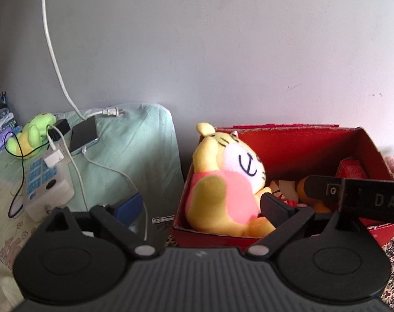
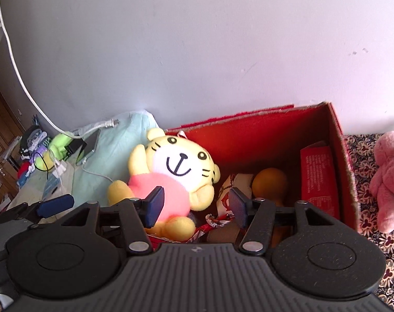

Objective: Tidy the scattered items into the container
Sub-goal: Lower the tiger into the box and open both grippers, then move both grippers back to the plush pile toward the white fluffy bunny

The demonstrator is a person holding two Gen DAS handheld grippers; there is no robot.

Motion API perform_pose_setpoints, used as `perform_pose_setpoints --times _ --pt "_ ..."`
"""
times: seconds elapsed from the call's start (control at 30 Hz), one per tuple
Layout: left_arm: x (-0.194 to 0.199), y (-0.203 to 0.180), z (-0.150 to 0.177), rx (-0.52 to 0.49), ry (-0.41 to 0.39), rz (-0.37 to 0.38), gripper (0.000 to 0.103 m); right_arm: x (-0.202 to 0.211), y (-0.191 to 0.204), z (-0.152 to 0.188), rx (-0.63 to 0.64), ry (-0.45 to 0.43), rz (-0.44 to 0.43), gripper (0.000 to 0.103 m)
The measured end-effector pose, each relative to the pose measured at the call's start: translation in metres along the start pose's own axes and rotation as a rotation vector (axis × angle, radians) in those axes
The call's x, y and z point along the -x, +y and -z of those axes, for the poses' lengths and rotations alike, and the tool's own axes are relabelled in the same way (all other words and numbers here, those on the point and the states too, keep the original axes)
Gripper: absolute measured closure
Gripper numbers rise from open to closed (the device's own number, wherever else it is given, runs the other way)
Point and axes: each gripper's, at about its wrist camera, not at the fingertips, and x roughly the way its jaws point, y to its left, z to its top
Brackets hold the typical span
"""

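clutter sits on the far left: a green plush [image 1: 34,135] lies on a pale green sheet [image 1: 134,150] among a phone [image 1: 83,135], a white power strip [image 1: 44,182] and a tangle of charging cables [image 1: 74,161]. any reach for that toy risks snagging a cable and dragging the phone or strip along with it.

moving right, the left claw [image 1: 200,206] is spread wide and grips nothing; one finger hangs outside the red box [image 1: 288,140] and the other over its left end, beside the yellow tiger plush [image 1: 223,182]. the tiger sits inside the box but leans on the left wall, head above the rim, so a bump from either claw could tip it back out.

next, the right claw [image 2: 197,206] is also released and empty, hovering over the box with one finger in front of the tiger's pink shirt. below it lie an orange ball [image 2: 269,182], a printed cloth item [image 2: 228,195] and a red carton [image 2: 317,179]. the two tools are close together and could knock each other.

far right, a pink plush [image 2: 389,179] rests on the patterned cover [image 2: 363,150] outside the box, not yet tidied; little room looks left, so forcing it in could push things over the rim.
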Motion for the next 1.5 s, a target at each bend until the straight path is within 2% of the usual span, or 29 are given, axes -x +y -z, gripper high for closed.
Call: perform_pose_setpoints --times 0.07,0.2,0.3,0.53,0.6,0.73,0.83,0.9,0.97,1.0,1.1,1.27,1.4,1.5 --pt "0.010 -0.005 -0.002 0.002 -0.027 0.018 0.001 0.020 -0.010 -0.004 -0.020 -0.054 -0.027 0.037" --pt "0.030 -0.019 -0.002 0.004 -0.068 0.130 0.002 0.048 -0.035 -0.006 -0.048 -0.117 -0.034 0.037" --pt "0.036 -0.041 0.005 -0.023 -0.077 0.207 0.002 0.063 -0.060 -0.003 -0.104 -0.148 -0.013 0.037" --pt "0.042 -0.098 0.023 -0.136 -0.032 0.362 0.004 0.090 -0.109 0.011 -0.193 -0.194 0.087 0.037" --pt "0.050 -0.112 0.029 -0.162 -0.033 0.405 0.008 0.096 -0.124 0.017 -0.221 -0.209 0.117 0.037" --pt "0.060 -0.138 0.038 -0.197 -0.002 0.545 0.022 0.102 -0.150 0.029 -0.243 -0.205 0.204 0.039" --pt "0.068 -0.165 0.052 -0.233 0.036 0.676 0.025 0.101 -0.167 0.039 -0.262 -0.178 0.250 0.043" --pt "0.070 -0.181 0.063 -0.261 0.048 0.732 0.025 0.101 -0.180 0.048 -0.289 -0.155 0.265 0.044" --pt "0.071 -0.196 0.075 -0.296 0.056 0.761 0.023 0.103 -0.192 0.057 -0.319 -0.138 0.279 0.047" --pt "0.070 -0.203 0.080 -0.305 0.059 0.769 0.016 0.106 -0.198 0.062 -0.333 -0.132 0.281 0.048" --pt "0.067 -0.217 0.089 -0.322 0.069 0.805 0.005 0.112 -0.214 0.074 -0.365 -0.133 0.287 0.050" --pt "0.055 -0.234 0.095 -0.334 0.043 0.801 0.002 0.123 -0.238 0.085 -0.405 -0.169 0.313 0.054" --pt "0.038 -0.248 0.097 -0.313 0.041 0.843 0.001 0.130 -0.253 0.083 -0.407 -0.229 0.347 0.055" --pt "0.020 -0.265 0.102 -0.324 0.064 0.867 0.001 0.135 -0.263 0.081 -0.369 -0.270 0.416 0.055"
